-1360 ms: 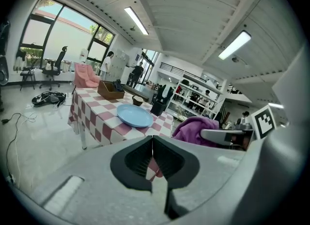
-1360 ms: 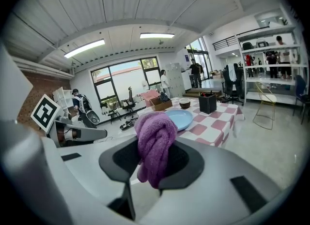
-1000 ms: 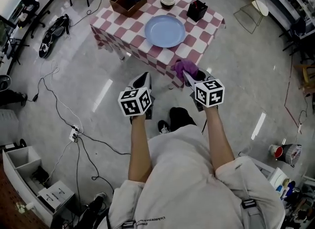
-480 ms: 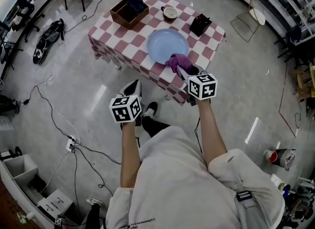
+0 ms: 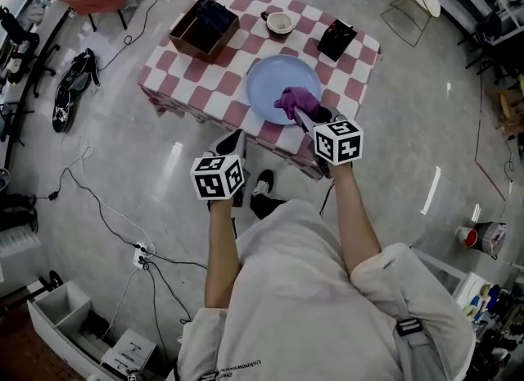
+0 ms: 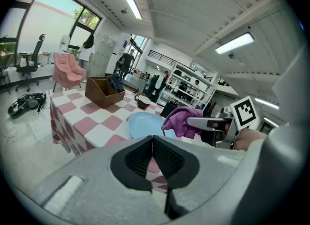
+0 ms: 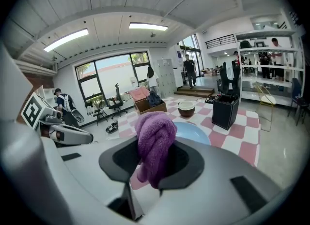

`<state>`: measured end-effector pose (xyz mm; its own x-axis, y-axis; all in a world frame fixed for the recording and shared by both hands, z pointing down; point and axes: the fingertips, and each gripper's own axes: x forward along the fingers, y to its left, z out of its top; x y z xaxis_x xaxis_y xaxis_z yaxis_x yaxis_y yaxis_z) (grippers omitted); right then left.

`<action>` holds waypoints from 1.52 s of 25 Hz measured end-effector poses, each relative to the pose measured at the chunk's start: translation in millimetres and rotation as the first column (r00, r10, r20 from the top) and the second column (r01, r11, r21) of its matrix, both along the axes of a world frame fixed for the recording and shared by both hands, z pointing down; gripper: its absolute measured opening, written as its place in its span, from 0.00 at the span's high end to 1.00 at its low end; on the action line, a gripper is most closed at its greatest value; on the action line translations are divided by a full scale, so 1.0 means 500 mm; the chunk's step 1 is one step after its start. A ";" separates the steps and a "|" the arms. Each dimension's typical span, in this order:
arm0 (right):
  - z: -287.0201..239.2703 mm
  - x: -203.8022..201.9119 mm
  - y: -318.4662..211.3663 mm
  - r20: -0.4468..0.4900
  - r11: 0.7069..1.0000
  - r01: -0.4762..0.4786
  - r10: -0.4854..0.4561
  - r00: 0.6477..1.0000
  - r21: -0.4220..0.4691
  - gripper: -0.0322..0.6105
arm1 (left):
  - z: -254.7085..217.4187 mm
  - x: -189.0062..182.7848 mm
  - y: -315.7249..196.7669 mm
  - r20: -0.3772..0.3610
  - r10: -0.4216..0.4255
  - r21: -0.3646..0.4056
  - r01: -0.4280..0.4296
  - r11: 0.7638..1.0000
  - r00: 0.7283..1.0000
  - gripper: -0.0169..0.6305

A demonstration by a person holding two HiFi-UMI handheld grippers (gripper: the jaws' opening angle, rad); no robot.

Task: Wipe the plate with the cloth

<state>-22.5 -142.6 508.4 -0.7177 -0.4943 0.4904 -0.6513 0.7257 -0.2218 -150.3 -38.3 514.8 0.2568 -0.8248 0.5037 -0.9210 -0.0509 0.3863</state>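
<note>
One box (image 5: 190, 46) is holding dark fabric (image 5: 215, 15). Right hand-held gripper (image 5: 300, 115) is clamping your cloth (image 5: 291, 99) above the plate (image 5: 262, 84); left hand-held gripper (image 6: 153, 142) is sitting closed.

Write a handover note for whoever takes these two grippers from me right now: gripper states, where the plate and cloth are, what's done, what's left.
Right gripper: shut on the purple cloth, held over the near side of the blue plate.
Left gripper: shut, empty, just short of the checkered table.
Done: cloth is in the fingers and at the plate.
Left: no wiping evident yet; lower the cloth and wipe across the plate's face.
</note>
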 end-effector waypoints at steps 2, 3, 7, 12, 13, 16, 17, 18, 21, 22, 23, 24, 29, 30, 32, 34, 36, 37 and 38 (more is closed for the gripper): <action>0.016 0.010 -0.027 -0.006 1.000 -0.025 0.025 1.000 -0.015 0.76 | 0.012 0.008 -0.036 0.018 0.051 -0.011 -0.051 0.999 0.999 0.96; 0.023 0.014 -0.041 -0.009 0.999 -0.035 0.035 0.999 -0.023 0.76 | 0.017 0.007 -0.054 0.024 0.066 -0.015 -0.066 0.998 0.998 0.96; 0.052 0.002 -0.080 0.031 0.996 -0.036 0.039 0.999 -0.084 0.76 | 0.029 -0.019 -0.111 0.042 0.095 -0.029 -0.094 0.995 0.995 0.96; 0.084 -0.041 -0.100 0.033 0.994 0.015 -0.011 0.999 -0.105 0.76 | 0.046 -0.058 -0.161 0.067 0.104 -0.064 -0.100 0.993 0.992 0.96; 0.088 -0.050 -0.101 0.031 0.994 0.028 -0.025 0.999 -0.110 0.76 | 0.049 -0.064 -0.168 0.065 0.100 -0.065 -0.096 0.993 0.993 0.96; 0.085 -0.074 -0.091 0.054 0.986 0.086 -0.079 0.995 -0.142 0.76 | 0.057 -0.077 -0.190 0.057 0.104 -0.063 -0.100 0.993 0.993 0.96; 0.079 -0.077 -0.084 0.061 0.984 0.110 -0.102 0.993 -0.143 0.76 | 0.060 -0.078 -0.195 0.047 0.105 -0.063 -0.101 0.993 0.993 0.96; 0.072 -0.079 -0.079 0.064 0.982 0.132 -0.124 0.990 -0.138 0.76 | 0.063 -0.080 -0.201 0.035 0.100 -0.063 -0.097 0.993 0.994 0.96; 0.056 -0.087 -0.081 0.060 0.974 0.187 -0.180 0.982 -0.126 0.76 | 0.074 -0.093 -0.218 0.017 0.081 -0.080 -0.079 0.994 0.997 0.96; 0.057 -0.093 -0.086 0.058 0.969 0.205 -0.199 0.978 -0.135 0.76 | 0.080 -0.097 -0.222 0.022 0.081 -0.095 -0.078 0.992 0.996 0.96; 0.061 -0.100 -0.093 0.054 0.963 0.224 -0.218 0.974 -0.149 0.76 | 0.086 -0.100 -0.227 0.030 0.084 -0.110 -0.081 0.991 0.996 0.96; 0.065 -0.107 -0.103 0.048 0.958 0.237 -0.232 0.971 -0.161 0.76 | 0.090 -0.101 -0.234 0.035 0.090 -0.119 -0.085 0.989 0.995 0.96; 0.066 -0.111 -0.178 0.083 0.990 0.039 -0.028 0.996 -0.135 0.76 | 0.088 -0.090 -0.296 0.008 0.128 -0.054 -0.127 0.990 0.992 0.96; 0.067 -0.106 -0.180 0.088 0.992 -0.012 0.024 0.996 -0.128 0.76 | 0.095 -0.091 -0.309 0.005 0.130 -0.053 -0.130 0.990 0.991 0.96; 0.080 -0.105 -0.165 0.068 0.993 -0.022 0.031 0.997 -0.120 0.76 | 0.119 -0.095 -0.325 -0.011 0.134 -0.081 -0.134 0.988 0.991 0.96; 0.098 -0.112 -0.149 0.013 0.993 0.041 -0.040 0.999 -0.115 0.76 | 0.148 -0.097 -0.332 -0.044 0.144 -0.121 -0.148 0.981 0.989 0.96; 0.111 -0.113 -0.155 -0.024 0.990 0.075 -0.079 0.997 -0.119 0.76 | 0.177 -0.096 -0.340 -0.070 0.160 -0.163 -0.169 0.972 0.985 0.95; 0.115 -0.112 -0.163 -0.027 0.990 0.076 -0.080 0.996 -0.122 0.76 | 0.191 -0.096 -0.344 -0.073 0.169 -0.182 -0.179 0.967 0.983 0.95; 0.117 -0.112 -0.170 -0.023 0.990 0.072 -0.076 0.997 -0.125 0.76 | 0.205 -0.095 -0.349 -0.077 0.180 -0.200 -0.192 0.961 0.981 0.95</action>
<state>-78.5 -227.7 567.0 -0.7355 -0.3746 0.5646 -0.6041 0.7400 -0.2959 -197.7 -212.6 617.0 0.4295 -0.6401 0.6370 -0.8787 -0.1337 0.4582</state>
